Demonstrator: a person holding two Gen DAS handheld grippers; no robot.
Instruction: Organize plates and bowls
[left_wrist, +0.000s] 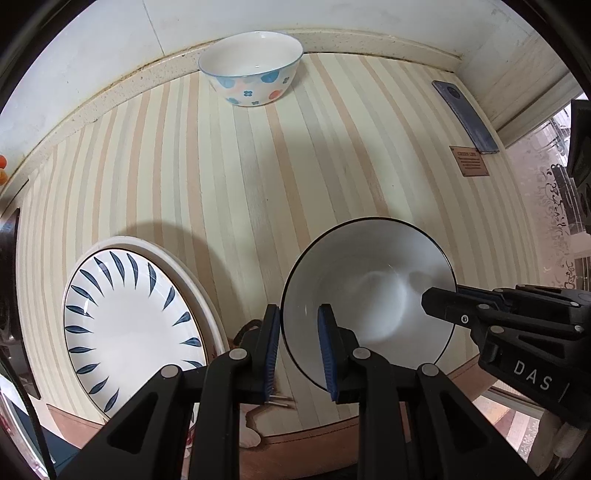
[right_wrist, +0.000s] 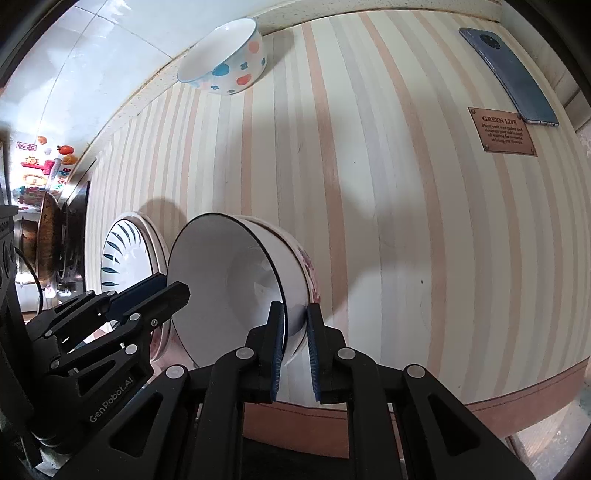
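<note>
Fingers (right_wrist: 276, 343) astride tilted bowl (right_wrist: 236, 280) rim

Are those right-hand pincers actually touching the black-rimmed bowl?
Touching. In the right wrist view, the right gripper has one finger inside and one outside the wall of the black-rimmed bowl, both pads pressed on it with no gap showing.

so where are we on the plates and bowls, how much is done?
Partly done. The leaf-pattern plate already sits on a plain plate. In hand: the black-rimmed bowl, its rim gripped by both the left hand-held gripper and the right hand-held gripper, tilted in the right wrist view. Left: the dotted bowl stands alone at the back of the striped table.
</note>
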